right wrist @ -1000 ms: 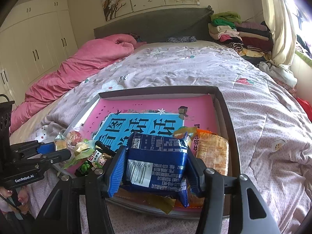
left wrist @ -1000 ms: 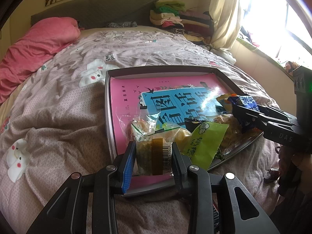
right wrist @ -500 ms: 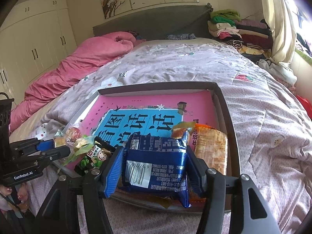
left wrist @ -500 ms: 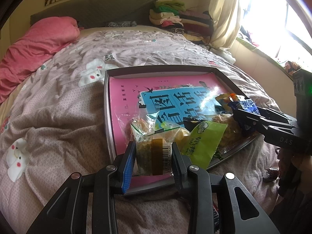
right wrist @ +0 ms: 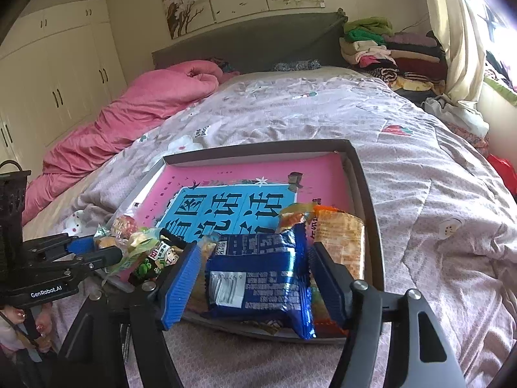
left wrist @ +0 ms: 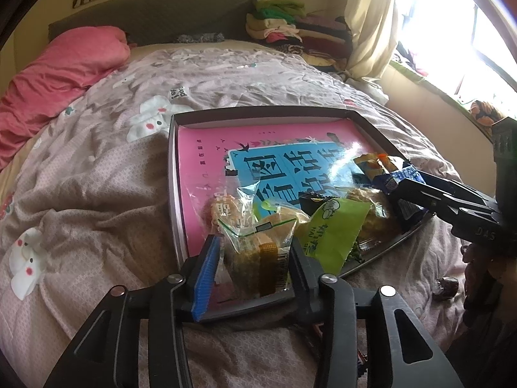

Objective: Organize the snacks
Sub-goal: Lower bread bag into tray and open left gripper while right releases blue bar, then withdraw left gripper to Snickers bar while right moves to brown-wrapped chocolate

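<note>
A shallow dark-rimmed box point(left wrist: 173, 174) with a pink and blue printed bottom lies on the bed; it also shows in the right wrist view point(right wrist: 365, 194). My left gripper point(left wrist: 255, 262) is shut on a clear-wrapped cake snack point(left wrist: 258, 245) over the box's near left corner. My right gripper point(right wrist: 255, 278) is shut on a dark blue snack packet point(right wrist: 258, 278) over the box's near edge. A green packet point(left wrist: 336, 232) and an orange cracker pack point(right wrist: 339, 242) lie in the box. The right gripper also shows in the left wrist view point(left wrist: 407, 190).
The bed has a grey-pink patterned quilt point(right wrist: 420, 161). A pink duvet point(left wrist: 55, 74) lies at the far left. Folded clothes point(right wrist: 387, 51) are stacked at the headboard. A window and curtain point(left wrist: 371, 22) are at the right. White wardrobes point(right wrist: 58, 74) stand at the left.
Both grippers have drawn slightly back toward the near edge of the box with their snacks still held. The right gripper's blue packet sits a little lower.
</note>
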Motion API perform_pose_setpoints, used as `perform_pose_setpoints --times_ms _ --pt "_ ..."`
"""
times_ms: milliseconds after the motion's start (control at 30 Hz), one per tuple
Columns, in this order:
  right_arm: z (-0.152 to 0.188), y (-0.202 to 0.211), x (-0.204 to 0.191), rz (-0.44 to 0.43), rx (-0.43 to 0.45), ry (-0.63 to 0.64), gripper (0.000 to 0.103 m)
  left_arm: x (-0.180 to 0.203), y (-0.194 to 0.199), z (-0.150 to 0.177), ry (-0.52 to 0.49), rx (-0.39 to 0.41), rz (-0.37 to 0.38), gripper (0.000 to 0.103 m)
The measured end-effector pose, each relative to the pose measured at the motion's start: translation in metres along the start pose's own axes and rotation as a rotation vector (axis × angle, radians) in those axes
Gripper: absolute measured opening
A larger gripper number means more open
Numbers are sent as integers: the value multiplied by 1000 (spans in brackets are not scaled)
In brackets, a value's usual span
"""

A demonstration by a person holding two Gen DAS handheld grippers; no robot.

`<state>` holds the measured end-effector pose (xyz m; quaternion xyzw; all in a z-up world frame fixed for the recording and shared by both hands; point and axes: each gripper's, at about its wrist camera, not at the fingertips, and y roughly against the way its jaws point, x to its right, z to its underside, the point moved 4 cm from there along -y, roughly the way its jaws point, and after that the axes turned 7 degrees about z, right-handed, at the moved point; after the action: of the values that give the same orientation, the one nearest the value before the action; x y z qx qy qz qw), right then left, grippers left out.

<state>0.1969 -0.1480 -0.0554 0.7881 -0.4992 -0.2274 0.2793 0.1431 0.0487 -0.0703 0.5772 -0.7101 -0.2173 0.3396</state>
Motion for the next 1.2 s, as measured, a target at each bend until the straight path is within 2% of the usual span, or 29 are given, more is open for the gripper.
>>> perform_pose_setpoints --times_ms 233,333,467,767,1200 --pt "1 9 4 0 13 -16 69 3 5 -2 -6 8 2 53" --pt "0 12 5 -3 22 -21 69 4 7 -2 -2 11 9 58" --pt "0 17 9 -5 32 -39 73 4 9 -4 3 12 11 62" --pt "-2 25 13 -7 49 -63 76 3 21 -8 28 44 24 71" --pt "2 39 15 -2 59 -78 79 2 47 -11 30 113 6 76"
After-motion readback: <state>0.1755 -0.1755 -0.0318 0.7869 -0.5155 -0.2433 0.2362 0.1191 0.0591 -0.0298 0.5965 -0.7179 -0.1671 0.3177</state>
